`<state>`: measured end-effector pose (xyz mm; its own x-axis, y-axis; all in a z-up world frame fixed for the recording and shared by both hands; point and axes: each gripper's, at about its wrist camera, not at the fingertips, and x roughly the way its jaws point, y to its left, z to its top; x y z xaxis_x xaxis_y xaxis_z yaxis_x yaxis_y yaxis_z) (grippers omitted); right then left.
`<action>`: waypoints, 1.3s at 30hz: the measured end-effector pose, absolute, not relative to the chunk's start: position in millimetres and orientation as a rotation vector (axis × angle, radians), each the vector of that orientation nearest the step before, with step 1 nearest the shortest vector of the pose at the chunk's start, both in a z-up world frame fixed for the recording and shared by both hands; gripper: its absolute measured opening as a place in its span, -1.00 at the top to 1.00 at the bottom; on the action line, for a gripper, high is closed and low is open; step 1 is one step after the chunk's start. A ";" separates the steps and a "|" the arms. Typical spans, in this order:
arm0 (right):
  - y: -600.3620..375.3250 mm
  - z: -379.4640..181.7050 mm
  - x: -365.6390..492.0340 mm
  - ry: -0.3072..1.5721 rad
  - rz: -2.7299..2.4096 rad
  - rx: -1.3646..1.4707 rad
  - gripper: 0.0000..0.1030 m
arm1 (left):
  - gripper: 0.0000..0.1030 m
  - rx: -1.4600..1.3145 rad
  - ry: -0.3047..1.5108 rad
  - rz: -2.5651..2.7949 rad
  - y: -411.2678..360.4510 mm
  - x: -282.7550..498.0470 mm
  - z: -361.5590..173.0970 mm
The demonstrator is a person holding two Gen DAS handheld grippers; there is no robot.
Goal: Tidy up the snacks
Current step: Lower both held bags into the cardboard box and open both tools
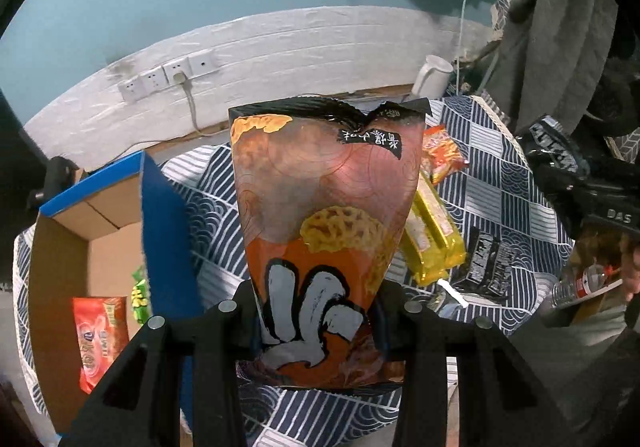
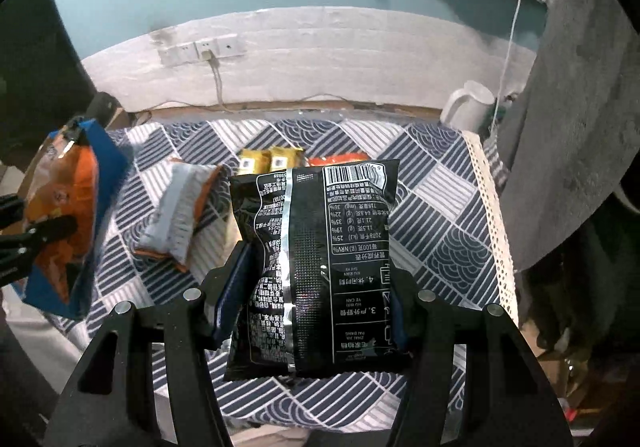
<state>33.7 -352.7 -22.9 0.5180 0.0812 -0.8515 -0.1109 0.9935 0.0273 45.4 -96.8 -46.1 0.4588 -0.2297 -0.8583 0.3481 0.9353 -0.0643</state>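
Observation:
In the left wrist view an orange snack bag (image 1: 320, 231) with a white character on it stands upright between the pads of my left gripper (image 1: 320, 311), which is shut on its lower part above the table. My right gripper (image 2: 316, 311) is shut on a black snack bag (image 2: 320, 267), its printed back and barcode facing the camera, also lifted off the cloth. The right wrist view shows the orange snack bag (image 2: 60, 207) at far left. The black bag (image 1: 556, 155) shows at the right edge of the left wrist view.
An open cardboard box with blue sides (image 1: 160, 231) stands at left, with a red packet (image 1: 100, 335) and a green one (image 1: 140, 295) inside. On the patterned cloth (image 2: 440, 215) lie yellow packets (image 1: 432, 239), a red packet (image 1: 440, 155) and a white-orange packet (image 2: 180, 215). A white mug (image 2: 468, 103) stands at the back right.

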 end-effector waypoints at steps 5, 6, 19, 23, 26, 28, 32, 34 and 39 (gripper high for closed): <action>-334.7 -10.7 31.1 0.998 0.144 -0.045 -0.14 | 0.20 0.106 1.034 -0.337 -82.2 44.5 -45.6; -331.3 -9.2 30.8 0.996 0.151 -0.048 -0.14 | 0.20 0.103 1.033 -0.332 -79.4 43.9 -45.1; -274.6 5.0 36.7 0.974 0.255 -0.063 -0.14 | 0.20 0.073 0.995 -0.270 -34.8 36.8 -31.9; -253.5 5.5 40.4 0.979 0.288 -0.075 -0.14 | 0.20 0.061 0.981 -0.241 -19.8 35.1 -26.3; -237.5 5.8 44.2 0.978 0.311 -0.081 -0.14 | 0.20 0.058 0.971 -0.218 -8.2 32.2 -23.3; -225.4 5.9 46.9 0.976 0.327 -0.086 -0.14 | 0.20 0.060 0.963 -0.205 -0.8 28.5 -22.1; -203.8 4.9 52.9 0.987 0.365 -0.087 -0.14 | 0.20 0.052 0.966 -0.184 17.1 24.1 -23.1; -191.3 5.1 55.2 0.991 0.382 -0.093 -0.14 | 0.20 0.047 0.967 -0.171 25.6 22.8 -23.3; -157.4 5.9 59.4 0.996 0.430 -0.105 -0.14 | 0.20 0.035 0.955 -0.120 50.7 20.3 -23.6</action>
<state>59.4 -157.4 5.9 0.4678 0.3025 -0.8304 -0.3968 0.9115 0.1085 20.3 50.7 -23.6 0.5712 -0.0871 -0.8162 0.1181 0.9927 -0.0233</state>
